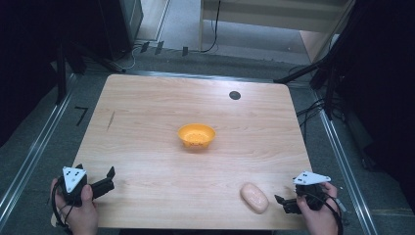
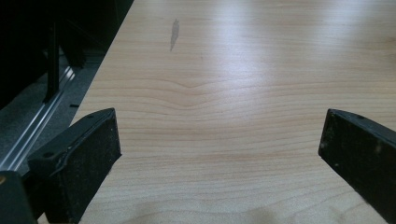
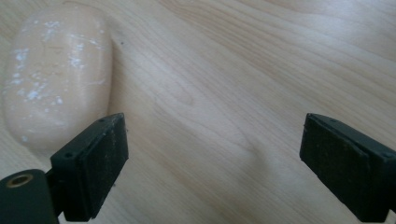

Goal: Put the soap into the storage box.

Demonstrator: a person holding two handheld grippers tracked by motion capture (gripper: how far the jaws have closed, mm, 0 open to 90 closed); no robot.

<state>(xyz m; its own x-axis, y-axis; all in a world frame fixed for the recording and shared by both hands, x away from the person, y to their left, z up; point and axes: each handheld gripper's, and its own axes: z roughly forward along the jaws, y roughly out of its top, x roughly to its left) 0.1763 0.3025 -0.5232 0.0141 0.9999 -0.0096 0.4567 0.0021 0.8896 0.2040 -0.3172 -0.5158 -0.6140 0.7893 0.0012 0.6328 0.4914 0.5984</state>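
1. I am holding my right gripper (image 1: 280, 199) low at the table's (image 1: 147, 122) near right corner, jaws spread wide on nothing, my right hand (image 1: 318, 215) wrapping it from behind.
2. The pale soap bar (image 1: 254, 197) is lying just beside its tips, toward the table's middle.
3. My left gripper (image 1: 110, 173) is gaping too, at the near left corner.
4. The orange bowl (image 1: 196, 135) is sitting mid-table, well apart from the soap bar.

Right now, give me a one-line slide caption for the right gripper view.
Open right gripper poised over the wooden table, pale speckled bar of soap lying just beyond its left jaw.
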